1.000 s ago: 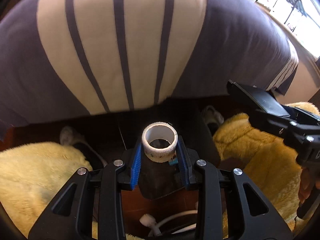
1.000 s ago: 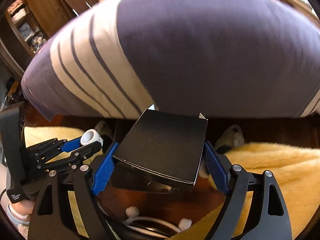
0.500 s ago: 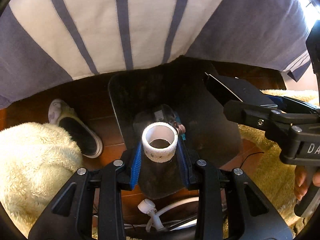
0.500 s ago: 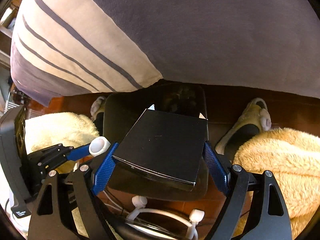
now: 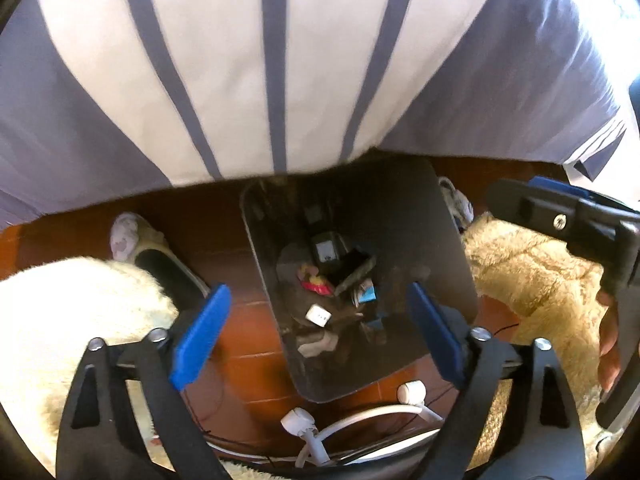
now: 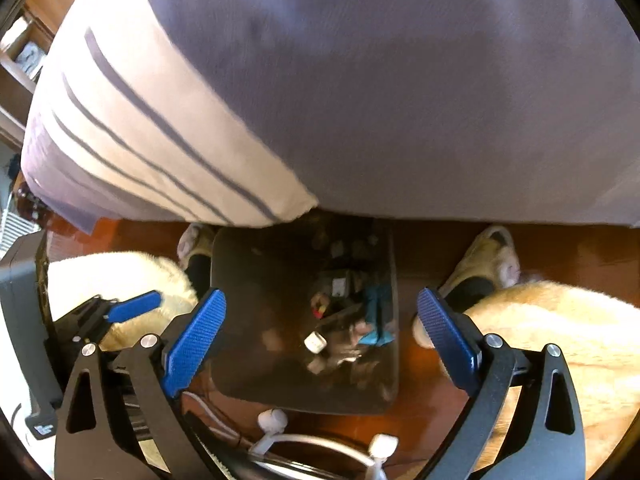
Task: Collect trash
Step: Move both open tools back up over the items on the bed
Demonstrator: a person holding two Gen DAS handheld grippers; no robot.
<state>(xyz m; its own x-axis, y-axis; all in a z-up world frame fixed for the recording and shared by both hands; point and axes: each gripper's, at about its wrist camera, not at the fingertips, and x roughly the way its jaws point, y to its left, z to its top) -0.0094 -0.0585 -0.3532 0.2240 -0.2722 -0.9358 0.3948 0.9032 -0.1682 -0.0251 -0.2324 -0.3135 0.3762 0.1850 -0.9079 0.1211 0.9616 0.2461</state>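
A black bin (image 5: 424, 240) stands on the wooden floor at the foot of the bed, with mixed trash in its bottom. A small white tape roll (image 5: 319, 316) lies among that trash, also seen in the right wrist view (image 6: 316, 342). I cannot pick out the black box in the dark heap. My left gripper (image 5: 316, 292) hangs over the bin, its jaws opening wide with nothing between them. My right gripper (image 6: 320, 296) is above the same bin, jaws also opening and empty. Each gripper's blue finger (image 5: 548, 185) (image 6: 136, 306) shows at the edge of the other's view.
A grey and cream striped bed cover (image 5: 280, 60) overhangs the bin's far side. Fluffy pale yellow fabric (image 5: 60, 320) (image 6: 552, 340) lies on both sides, with a slipper (image 5: 132, 240) (image 6: 488, 256) beside each. White cables (image 5: 360, 412) run near the bin's near edge.
Both grippers sank toward the bin and opened. The white tape roll left the left jaws and the black box left the right jaws; the roll now lies in the bin.
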